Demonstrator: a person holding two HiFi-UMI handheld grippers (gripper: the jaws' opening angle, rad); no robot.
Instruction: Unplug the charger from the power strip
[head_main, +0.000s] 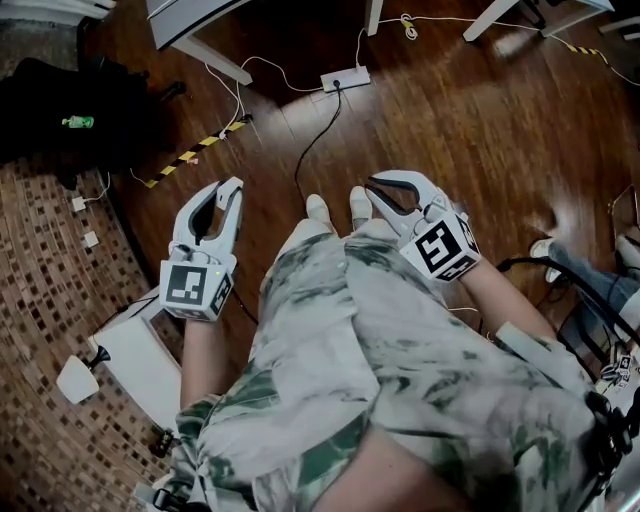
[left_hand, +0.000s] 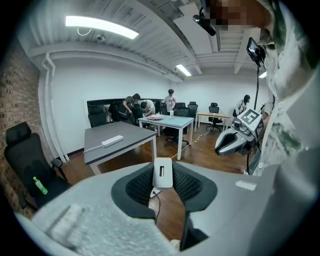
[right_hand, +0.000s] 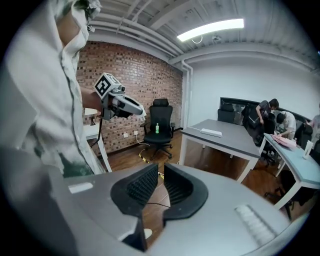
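Note:
A white power strip (head_main: 344, 78) lies on the wooden floor ahead, below a desk. A black charger plug (head_main: 336, 86) sits in it, and its cable (head_main: 308, 150) runs back toward the person's feet. Both grippers hang in the air well short of the strip. My left gripper (head_main: 222, 192) is open and empty; in the left gripper view the strip (left_hand: 163, 173) shows far off between the jaws of that gripper (left_hand: 163, 187). My right gripper (head_main: 380, 192) stands at the right, its jaws (right_hand: 159, 175) a narrow gap apart with nothing between them.
White desk legs (head_main: 215, 55) stand behind the strip. Yellow-black tape (head_main: 195, 152) crosses the floor at left. A black chair holding a green bottle (head_main: 78, 122) is at far left. A grey desk (left_hand: 117, 142) bears another strip. Several people sit at far tables.

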